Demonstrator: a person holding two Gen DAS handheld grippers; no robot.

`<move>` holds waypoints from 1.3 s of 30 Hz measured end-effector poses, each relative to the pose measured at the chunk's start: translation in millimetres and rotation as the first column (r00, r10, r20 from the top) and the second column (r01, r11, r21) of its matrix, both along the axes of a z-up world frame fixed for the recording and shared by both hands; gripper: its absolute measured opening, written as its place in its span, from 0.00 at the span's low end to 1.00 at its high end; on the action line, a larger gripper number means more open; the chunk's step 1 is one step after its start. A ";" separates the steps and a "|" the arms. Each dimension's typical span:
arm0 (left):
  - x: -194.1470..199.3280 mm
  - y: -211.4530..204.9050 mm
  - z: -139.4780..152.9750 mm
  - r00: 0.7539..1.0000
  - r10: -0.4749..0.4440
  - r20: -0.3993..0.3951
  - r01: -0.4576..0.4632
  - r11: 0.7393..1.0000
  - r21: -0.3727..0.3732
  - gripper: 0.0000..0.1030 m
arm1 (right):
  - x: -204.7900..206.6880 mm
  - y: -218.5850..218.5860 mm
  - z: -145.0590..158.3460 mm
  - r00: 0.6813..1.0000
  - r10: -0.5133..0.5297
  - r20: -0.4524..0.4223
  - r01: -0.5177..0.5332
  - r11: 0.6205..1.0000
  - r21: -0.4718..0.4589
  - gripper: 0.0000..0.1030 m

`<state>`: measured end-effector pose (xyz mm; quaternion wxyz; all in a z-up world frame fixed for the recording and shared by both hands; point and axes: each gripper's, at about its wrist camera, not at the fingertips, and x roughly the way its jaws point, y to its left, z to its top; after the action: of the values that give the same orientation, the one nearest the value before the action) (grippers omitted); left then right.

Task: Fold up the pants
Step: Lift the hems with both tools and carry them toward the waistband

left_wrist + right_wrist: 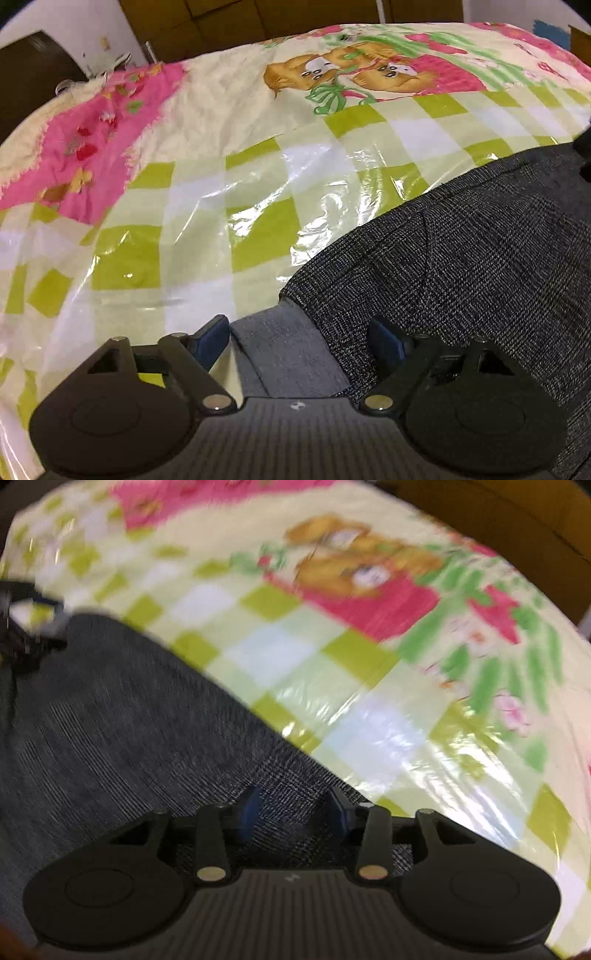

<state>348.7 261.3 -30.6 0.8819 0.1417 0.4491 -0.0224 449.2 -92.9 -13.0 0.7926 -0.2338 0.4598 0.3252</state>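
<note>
Pants (480, 258) lie on the bench (192, 229), which wears a shiny plastic cloth with green and white squares, pink patches and brown teddy bears. The pants are dark grey, with a fine woven check that looks a bit rough. One layer seems to lie on top of another, because a lighter blue-grey part (284, 354) peeks out from under the dark edge, so a first fold looks already made, though I cannot be sure. More folds are probably left, since the pants still spread wide over the bench. The left tongs (299, 336) are spread wide apart, with the pants edge sitting between the blue pads, not pinched. The right tongs (295, 808) sit over the pants near their slanted edge, with cloth between the pads; that picture is blurry, and I cannot tell if they pinch it. The plastic cloth beside the pants is crinkly and catches the light.
</note>
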 end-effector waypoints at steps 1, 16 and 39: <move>-1.2 -0.2 1.4 1.000 -0.002 -0.005 0.002 1.000 0.004 0.92 | 0.2 2.4 -5.4 1.000 0.022 0.013 -0.022 1.000 -0.023 0.49; 22.4 -5.2 7.6 0.991 -0.114 -0.070 0.115 0.993 0.019 0.81 | 14.6 6.1 -12.0 1.000 0.025 -0.015 -0.026 0.998 -0.057 0.40; -4.3 -11.5 45.3 0.994 -0.113 -0.003 0.113 0.994 -0.010 0.22 | -20.5 17.8 26.9 0.994 0.066 0.091 -0.070 0.997 0.044 0.11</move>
<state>344.4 249.8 14.8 0.8791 0.1624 0.4419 -0.0749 428.6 -75.1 13.9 0.8059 -0.2451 0.4080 0.3520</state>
